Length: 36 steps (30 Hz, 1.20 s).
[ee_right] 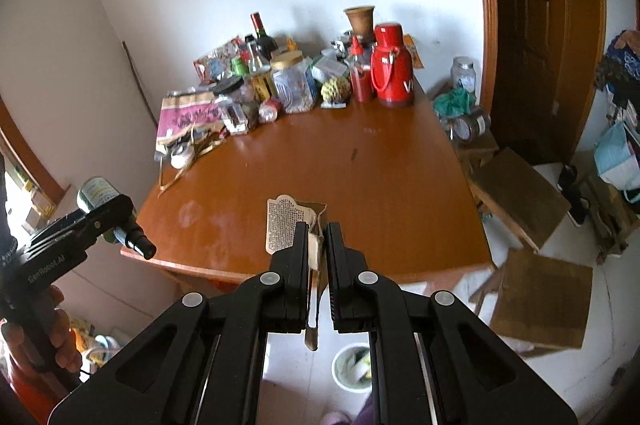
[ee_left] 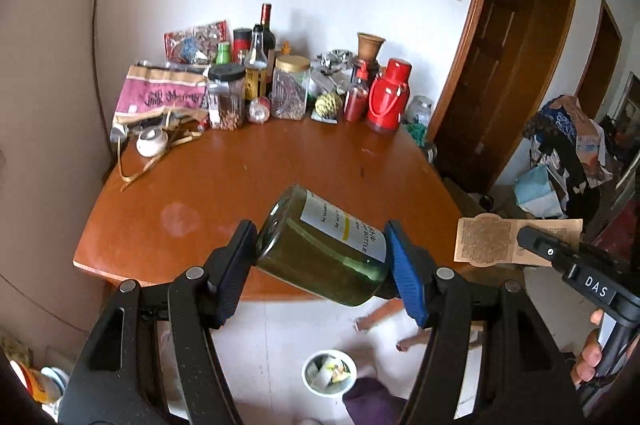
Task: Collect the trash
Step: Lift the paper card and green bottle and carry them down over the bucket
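Both grippers hang over the near edge of the worktop (ee_left: pixel 240 161), each with something clamped. The left gripper (ee_left: pixel 320 265) has its jaws spread wide around a green glass bottle (ee_left: pixel 320 245), lying sideways between the pads, base toward the black pad, neck end buried behind the blue one. Its white label is only half readable; I can pick out "BOTTLE" and little else.

The right gripper (ee_right: pixel 318 245) is nearly closed, pinching a creased brown paper packet (ee_right: pixel 286 225) with fine print too small to read. A strip of it dangles down between the jaws, and its lower part is hidden by them. From the left camera the same packet (ee_left: pixel 496 241) shows flat, held out past the worktop's right corner.

Below the worktop's near edge, on the floor, sits a small white bin (ee_right: pixel 352 365) with scraps inside; the right gripper's frame cuts off part of its rim.

At the worktop's far edge, against the wall, stands a crowd of jars and bottles, a red thermos (ee_left: pixel 388 101) at its right end. Many of them overlap.
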{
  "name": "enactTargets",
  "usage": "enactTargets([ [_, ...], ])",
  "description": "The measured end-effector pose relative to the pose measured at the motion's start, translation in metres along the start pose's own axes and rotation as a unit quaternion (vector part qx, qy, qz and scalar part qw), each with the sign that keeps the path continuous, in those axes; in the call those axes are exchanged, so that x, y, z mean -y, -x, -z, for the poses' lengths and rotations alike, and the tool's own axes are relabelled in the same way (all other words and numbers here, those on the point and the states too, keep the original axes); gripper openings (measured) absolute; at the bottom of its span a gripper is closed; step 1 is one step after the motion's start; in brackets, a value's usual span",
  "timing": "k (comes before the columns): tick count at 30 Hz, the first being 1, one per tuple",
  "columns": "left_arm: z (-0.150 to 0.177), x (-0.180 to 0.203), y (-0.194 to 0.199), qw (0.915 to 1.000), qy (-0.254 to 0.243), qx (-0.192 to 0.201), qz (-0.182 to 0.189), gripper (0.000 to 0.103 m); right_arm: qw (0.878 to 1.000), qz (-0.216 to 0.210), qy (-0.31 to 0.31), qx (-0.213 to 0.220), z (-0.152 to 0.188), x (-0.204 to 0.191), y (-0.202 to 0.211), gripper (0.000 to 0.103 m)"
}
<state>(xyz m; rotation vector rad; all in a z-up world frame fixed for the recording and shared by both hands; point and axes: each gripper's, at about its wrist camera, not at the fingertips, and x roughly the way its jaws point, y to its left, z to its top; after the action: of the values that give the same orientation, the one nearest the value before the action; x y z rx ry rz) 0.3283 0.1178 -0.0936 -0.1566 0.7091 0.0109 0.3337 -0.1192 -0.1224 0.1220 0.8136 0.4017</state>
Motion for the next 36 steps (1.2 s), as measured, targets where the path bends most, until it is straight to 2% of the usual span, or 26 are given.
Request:
enactTargets([
  [6, 0.021, 0.013, -0.010, 0.9995, 0.011, -0.028, -0.010, 0.064, 1.000, -0.006, 0.010, -0.029, 0.015, 0.011, -0.004, 0.008],
  [12, 0.055, 0.025, -0.043, 0.9966, 0.033, -0.071, -0.023, 0.064, 0.996, -0.023, 0.019, -0.088, 0.037, 0.035, -0.037, 0.008],
  [19, 0.121, 0.026, -0.110, 0.9877, 0.057, -0.139, -0.044, 0.064, 0.985, -0.030, 0.022, -0.167, 0.085, 0.063, -0.107, 0.008],
  [27, 0.215, 0.001, -0.195, 0.9724, 0.090, -0.203, -0.072, 0.064, 0.966, -0.014, 0.025, -0.258, 0.173, 0.094, -0.206, 0.008],
  [32, 0.266, -0.019, -0.237, 0.9651, 0.103, -0.225, -0.085, 0.064, 0.956, -0.001, 0.042, -0.289, 0.221, 0.105, -0.265, 0.008],
  [36, 0.302, -0.027, -0.266, 0.9608, 0.101, -0.240, -0.096, 0.064, 0.951, -0.007, 0.047, -0.306, 0.256, 0.107, -0.311, 0.012],
])
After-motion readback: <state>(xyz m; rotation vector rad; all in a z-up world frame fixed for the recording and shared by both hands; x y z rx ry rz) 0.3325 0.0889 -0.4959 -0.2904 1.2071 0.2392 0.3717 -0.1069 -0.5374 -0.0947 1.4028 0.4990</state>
